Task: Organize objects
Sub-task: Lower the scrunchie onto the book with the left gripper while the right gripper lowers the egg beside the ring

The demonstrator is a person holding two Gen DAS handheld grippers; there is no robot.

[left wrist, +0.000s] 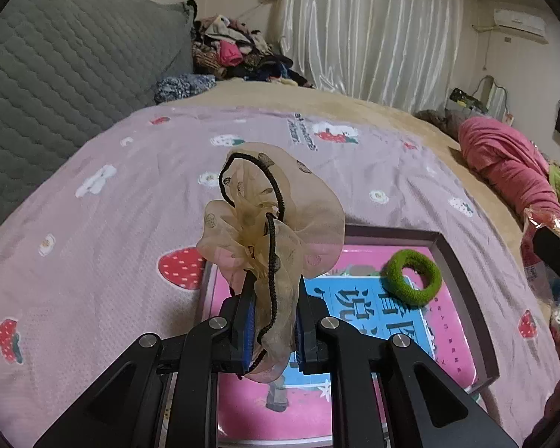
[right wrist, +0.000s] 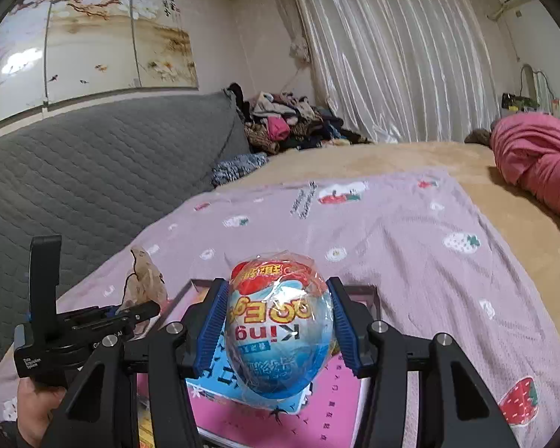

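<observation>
Over the bed, left wrist view: the left gripper [left wrist: 272, 321] hangs above a pink-lined tray [left wrist: 463, 261] lying on the strawberry-print sheet [left wrist: 93, 224].
Left tongs: clenched tight on a sheer beige scrunchie [left wrist: 276, 209], its black elastic looping up toward 12 o'clock.
Already in the tray: a green hair tie [left wrist: 414, 278] sits at about 2 o'clock from the fingertips, on the blue and pink printed floor.
At 3 o'clock: the other tool's black body [left wrist: 554, 257] pokes in at the edge, with a crinkle of wrapper beside it.

Over the same tray, right wrist view: the right gripper [right wrist: 280, 324] points along the bed toward the curtains.
Right tongs: half spread and grasping a plastic-wrapped toy egg [right wrist: 280, 332], blue pads pressing both flanks.
At 9 o'clock: the left tool [right wrist: 74, 328] hovers with the scrunchie's frill sticking up, a hand [right wrist: 37, 407] below it.
Tray: its dark rim [right wrist: 366, 291] shows just behind the egg, pink floor underneath.

Step in hand: looks like delivery, both items carried over the tray, neither yet dropped.
Next move: I'd say lower each one to a free patch of tray floor, clear of the green tie, then let go; the egg may roll, so set it down gently.
</observation>
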